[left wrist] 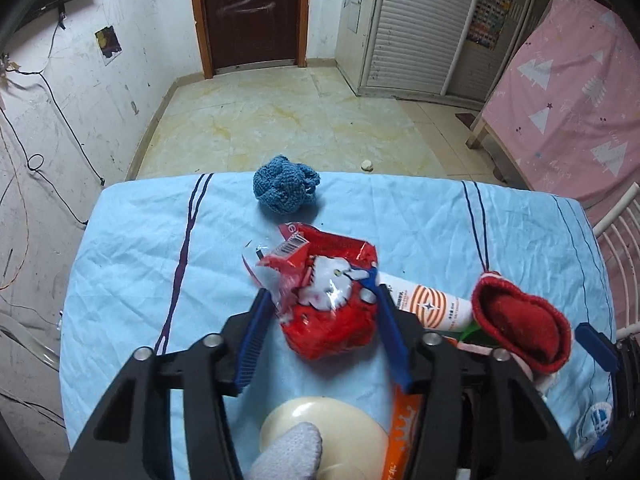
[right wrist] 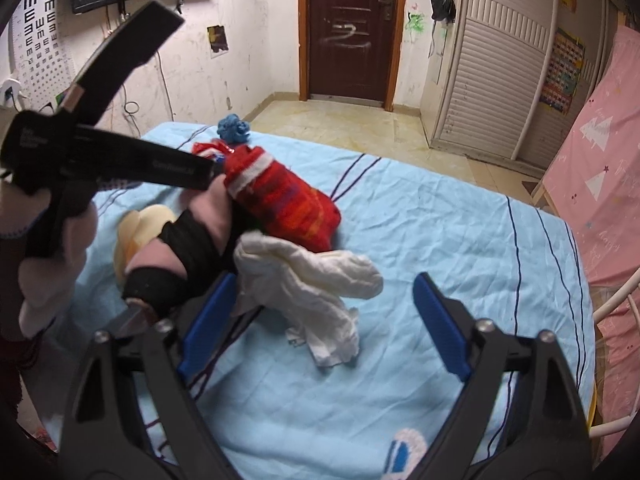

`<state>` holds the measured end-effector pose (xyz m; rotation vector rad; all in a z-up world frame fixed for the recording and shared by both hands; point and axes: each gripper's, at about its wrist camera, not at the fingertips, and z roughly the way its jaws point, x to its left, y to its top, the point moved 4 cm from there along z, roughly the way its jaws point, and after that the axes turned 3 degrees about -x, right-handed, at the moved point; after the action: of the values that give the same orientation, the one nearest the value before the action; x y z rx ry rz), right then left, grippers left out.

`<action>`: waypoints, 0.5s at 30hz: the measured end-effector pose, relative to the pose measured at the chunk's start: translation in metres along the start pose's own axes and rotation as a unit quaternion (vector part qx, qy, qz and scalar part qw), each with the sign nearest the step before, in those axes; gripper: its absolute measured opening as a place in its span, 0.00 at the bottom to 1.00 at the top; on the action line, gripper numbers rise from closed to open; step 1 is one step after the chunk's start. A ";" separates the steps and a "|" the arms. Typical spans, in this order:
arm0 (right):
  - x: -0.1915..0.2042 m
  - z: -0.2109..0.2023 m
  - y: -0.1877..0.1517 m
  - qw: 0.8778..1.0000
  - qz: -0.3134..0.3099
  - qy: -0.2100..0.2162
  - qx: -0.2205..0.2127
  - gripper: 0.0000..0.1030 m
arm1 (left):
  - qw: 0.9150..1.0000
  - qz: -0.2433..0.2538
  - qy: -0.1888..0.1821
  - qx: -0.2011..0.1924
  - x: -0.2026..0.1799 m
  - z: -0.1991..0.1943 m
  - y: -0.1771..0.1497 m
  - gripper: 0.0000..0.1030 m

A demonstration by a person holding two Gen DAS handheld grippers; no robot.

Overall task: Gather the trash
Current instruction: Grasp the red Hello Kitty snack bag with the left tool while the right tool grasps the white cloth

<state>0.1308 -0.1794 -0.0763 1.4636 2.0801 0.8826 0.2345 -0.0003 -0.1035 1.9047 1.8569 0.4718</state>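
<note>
My left gripper [left wrist: 320, 300] is shut on a crumpled red snack wrapper [left wrist: 328, 304] with a white cat print, held just above the light blue cloth [left wrist: 140, 260]. A white and orange tube [left wrist: 428, 300] lies right of it, beside a red knitted sock [left wrist: 520, 324]. My right gripper [right wrist: 324, 296] is open, its blue fingers either side of a crumpled white cloth [right wrist: 312, 276] on the blue cloth. The red sock [right wrist: 280, 204] lies just beyond, and the left gripper's black body [right wrist: 100, 160] is at the left.
A blue knitted ball [left wrist: 286, 188] sits at the table's far edge. A cream round lid [left wrist: 320, 432] and an orange packet [left wrist: 404, 432] lie under my left gripper. A pink-sheeted bed [left wrist: 568, 92] stands at the right. A small white scrap [left wrist: 367, 165] lies on the tiled floor.
</note>
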 end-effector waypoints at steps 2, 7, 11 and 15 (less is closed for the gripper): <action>-0.001 0.002 -0.002 1.000 0.003 0.007 0.007 0.66 | 1.000 0.003 0.003 0.001 -0.001 -0.003 -0.004 0.30; -0.003 -0.002 -0.010 1.000 0.009 0.020 0.016 0.26 | 1.000 0.010 -0.007 -0.008 -0.008 -0.016 -0.015 0.26; -0.004 -0.013 -0.012 1.000 0.010 0.019 0.008 0.22 | 1.000 0.009 -0.007 -0.020 -0.009 -0.034 -0.023 0.26; -0.008 -0.031 -0.015 1.000 0.019 0.018 -0.007 0.22 | 0.999 0.007 -0.003 -0.035 -0.011 -0.053 -0.026 0.26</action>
<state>0.1028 -0.1980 -0.0662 1.4951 2.0744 0.9429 0.1840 -0.0069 -0.0721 1.8725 1.8018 0.5281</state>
